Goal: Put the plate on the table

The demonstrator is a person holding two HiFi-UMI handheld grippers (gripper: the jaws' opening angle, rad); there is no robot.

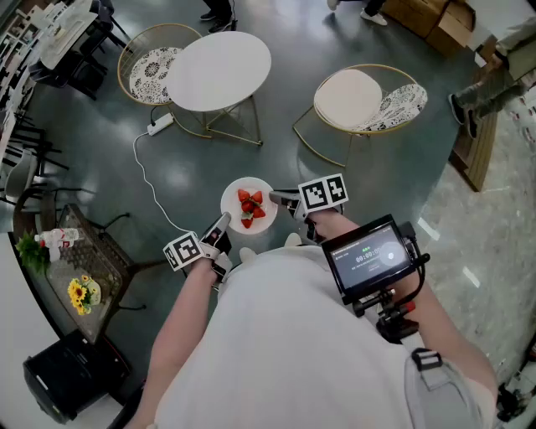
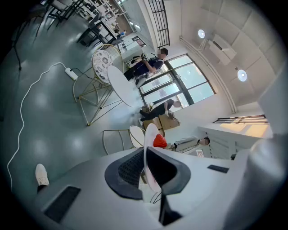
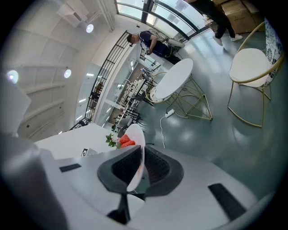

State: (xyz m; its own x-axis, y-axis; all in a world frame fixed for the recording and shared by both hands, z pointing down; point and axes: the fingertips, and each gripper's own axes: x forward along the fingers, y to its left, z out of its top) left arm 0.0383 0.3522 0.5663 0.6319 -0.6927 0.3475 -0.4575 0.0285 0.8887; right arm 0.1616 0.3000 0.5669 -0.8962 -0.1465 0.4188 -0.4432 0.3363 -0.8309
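A white plate (image 1: 237, 197) with red strawberries (image 1: 250, 208) on it is held in the air over the grey floor, in front of me. My left gripper (image 1: 221, 223) is shut on the plate's near-left rim, and my right gripper (image 1: 279, 198) is shut on its right rim. In the left gripper view the plate (image 2: 150, 134) shows edge-on between the jaws with a strawberry (image 2: 159, 141) above them. The right gripper view shows the plate (image 3: 137, 143) edge-on in the same way. The round white table (image 1: 219, 69) stands farther ahead.
Two gold-framed chairs flank the table: a patterned one (image 1: 149, 74) at the left, a cushioned one (image 1: 360, 102) at the right. A white power strip with a cable (image 1: 159, 126) lies on the floor. A side table with flowers (image 1: 79, 293) is at my left. People's feet (image 1: 218, 15) stand beyond.
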